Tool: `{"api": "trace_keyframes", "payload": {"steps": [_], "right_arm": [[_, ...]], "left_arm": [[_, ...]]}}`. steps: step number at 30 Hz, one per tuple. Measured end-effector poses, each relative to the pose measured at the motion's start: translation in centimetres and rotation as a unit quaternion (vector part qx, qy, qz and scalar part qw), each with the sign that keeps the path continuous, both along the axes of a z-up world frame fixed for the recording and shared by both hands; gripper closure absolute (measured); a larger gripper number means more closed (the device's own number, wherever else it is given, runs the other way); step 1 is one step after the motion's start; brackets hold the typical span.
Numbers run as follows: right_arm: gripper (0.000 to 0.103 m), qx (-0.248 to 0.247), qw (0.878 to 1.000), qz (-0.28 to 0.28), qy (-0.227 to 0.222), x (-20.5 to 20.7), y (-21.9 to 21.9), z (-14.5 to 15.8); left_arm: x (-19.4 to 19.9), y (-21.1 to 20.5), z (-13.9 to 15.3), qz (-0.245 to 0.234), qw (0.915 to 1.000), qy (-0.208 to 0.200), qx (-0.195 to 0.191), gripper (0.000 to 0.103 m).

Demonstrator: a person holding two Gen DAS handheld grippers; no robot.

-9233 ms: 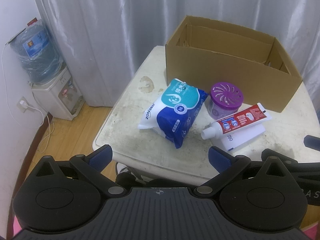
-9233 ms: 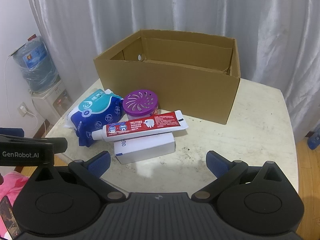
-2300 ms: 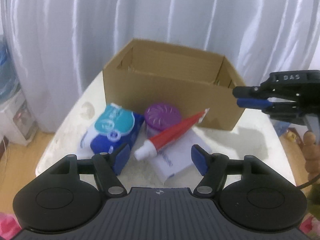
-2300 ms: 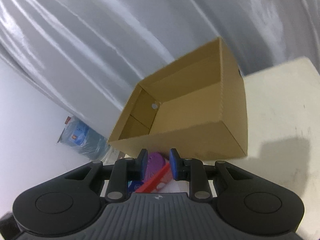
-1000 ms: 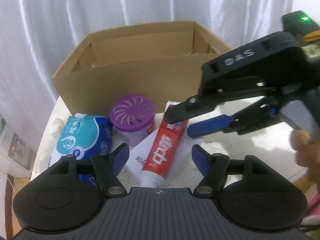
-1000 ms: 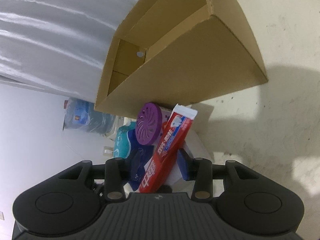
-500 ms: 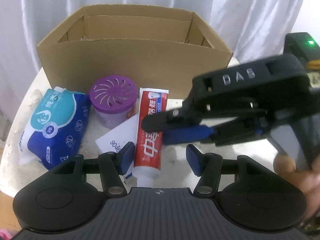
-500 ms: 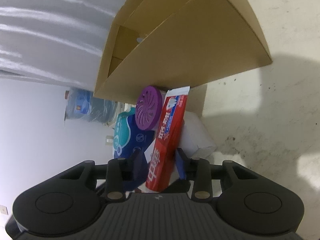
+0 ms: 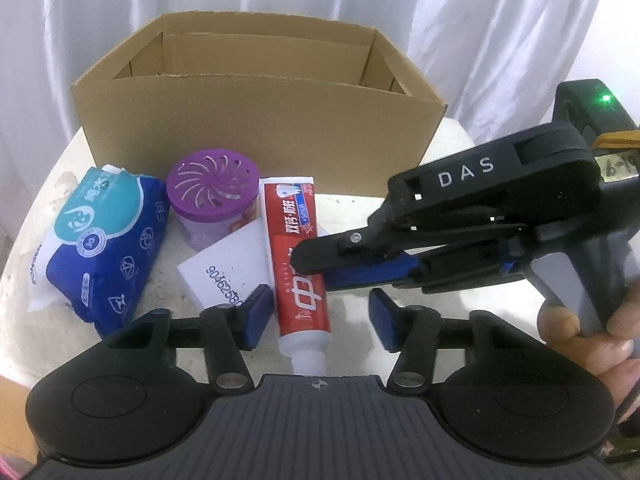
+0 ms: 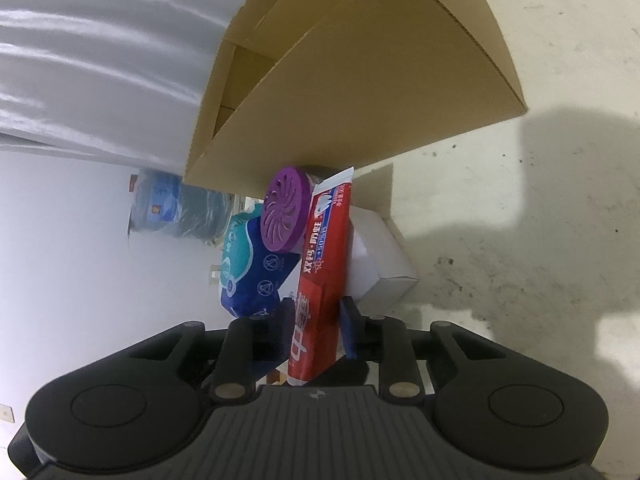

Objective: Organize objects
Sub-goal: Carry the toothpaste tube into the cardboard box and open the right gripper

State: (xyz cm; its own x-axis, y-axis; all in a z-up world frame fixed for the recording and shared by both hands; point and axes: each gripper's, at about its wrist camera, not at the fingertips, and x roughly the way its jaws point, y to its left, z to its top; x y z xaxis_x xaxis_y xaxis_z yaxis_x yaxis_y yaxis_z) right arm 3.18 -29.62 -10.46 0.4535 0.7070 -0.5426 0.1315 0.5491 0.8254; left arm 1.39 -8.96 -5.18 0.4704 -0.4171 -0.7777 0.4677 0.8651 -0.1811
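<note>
Where the two claws meet over the table, the parts are labelled as follows.

Right gripper [image 10: 316, 322]: closed on the red toothpaste tube [image 10: 320, 280]; its blue pads are pressed against both sides of the tube's lower body, the jaws having just been closing with the tube between them. From the left wrist view the same gripper [image 9: 312, 268] is seen reaching in from the right, held by a hand [image 9: 580, 332] at the frame's edge.

Left gripper [image 9: 318, 316]: partly open, its jaws having just been closing; the cap end of the toothpaste tube [image 9: 300, 264] is seen between the blue fingers [image 9: 256, 312], which stand clear of it on both sides, so nothing is gripped.

Toothpaste tube: laid lengthwise across a white box [image 9: 228, 268], crimped end toward the cardboard box [image 9: 256, 128], white cap toward the left wrist camera.

White box: flat on the table [image 9: 460, 312], under the tube; printed digits are visible on its top.

Purple-lidded container [image 9: 212, 200]: upright, just beside the tube's left side and close in front of the cardboard box.

Wipes pack [image 9: 100, 240]: blue and teal, lying at the left of the container.

Cardboard box: open-topped, at the table's far side before a white curtain [image 9: 480, 20]; what can be seen of its interior holds nothing.

Water bottle [image 10: 176, 208]: seen beyond the table's edge in the right wrist view.
</note>
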Motion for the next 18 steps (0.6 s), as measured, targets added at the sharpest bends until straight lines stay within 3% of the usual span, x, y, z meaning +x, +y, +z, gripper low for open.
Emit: {"api": "trace_keyframes", "payload": {"steps": [5, 9, 11, 18], "right_arm": [[0.078, 0.001, 1.000, 0.004, 0.004, -0.3, -0.5, -0.3], [0.077, -0.001, 1.000, 0.005, -0.003, -0.1, -0.3, -0.3], [0.076, -0.015, 1.000, 0.008, -0.013, -0.5, -0.2, 0.1], [0.076, -0.019, 0.999, 0.010, -0.032, -1.9, -0.3, 0.9]], "left_arm": [[-0.2, 0.6, -0.4, 0.011, 0.9995, 0.016, -0.026, 0.058], [-0.3, 0.2, -0.3, 0.015, 0.9997, 0.007, -0.017, 0.060], [-0.6, 0.0, -0.2, 0.016, 0.9998, 0.001, -0.007, 0.070], [-2.4, -0.9, 0.8, 0.013, 0.9994, -0.031, 0.005, 0.070]]}}
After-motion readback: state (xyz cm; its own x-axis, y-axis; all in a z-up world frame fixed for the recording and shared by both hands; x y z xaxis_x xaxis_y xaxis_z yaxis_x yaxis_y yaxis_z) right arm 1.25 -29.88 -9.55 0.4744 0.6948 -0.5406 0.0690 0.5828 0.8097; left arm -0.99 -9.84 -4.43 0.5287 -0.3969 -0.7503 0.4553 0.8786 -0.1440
